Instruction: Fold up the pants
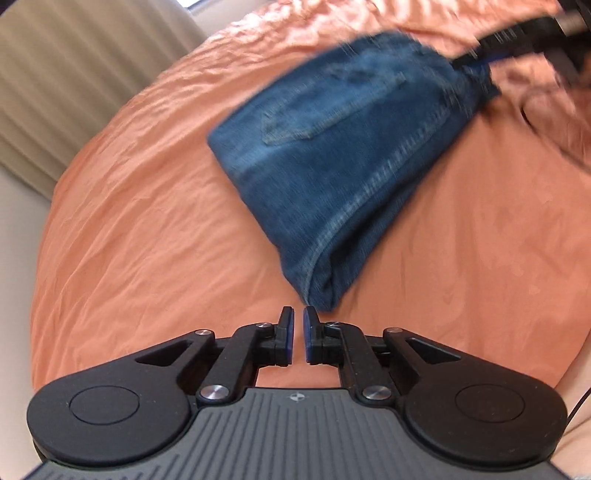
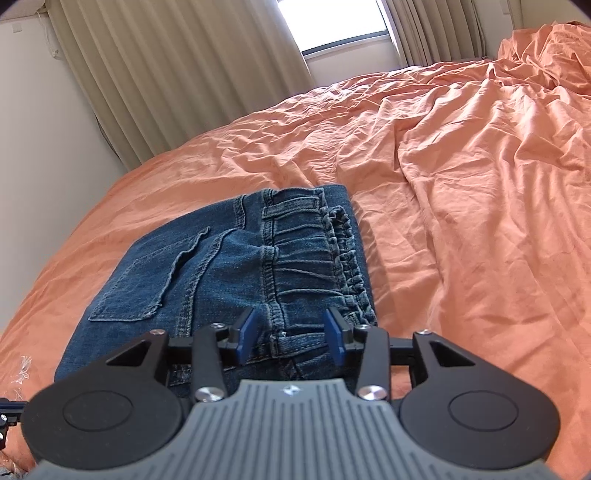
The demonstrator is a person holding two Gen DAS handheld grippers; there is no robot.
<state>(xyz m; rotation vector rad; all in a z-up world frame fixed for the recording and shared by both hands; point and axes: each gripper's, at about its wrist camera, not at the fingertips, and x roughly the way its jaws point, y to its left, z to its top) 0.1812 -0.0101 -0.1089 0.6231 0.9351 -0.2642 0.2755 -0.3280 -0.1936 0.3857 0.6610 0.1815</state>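
Observation:
Folded blue denim pants (image 1: 332, 155) lie in a compact bundle on the orange bedsheet (image 1: 147, 221). My left gripper (image 1: 298, 325) is nearly shut and empty, just in front of the bundle's near corner, not touching it. In the right wrist view the pants (image 2: 229, 266) show a back pocket and the gathered waistband. My right gripper (image 2: 291, 328) is open, its blue pads either side of the waistband seam at the bundle's near edge. The right gripper also shows blurred at the far end of the pants in the left wrist view (image 1: 480, 55).
The wrinkled orange sheet (image 2: 461, 166) covers the whole bed and bunches up at the far right. Beige curtains (image 2: 166, 74) and a window (image 2: 332, 26) stand beyond the bed. A white wall (image 2: 37, 147) runs along the left side.

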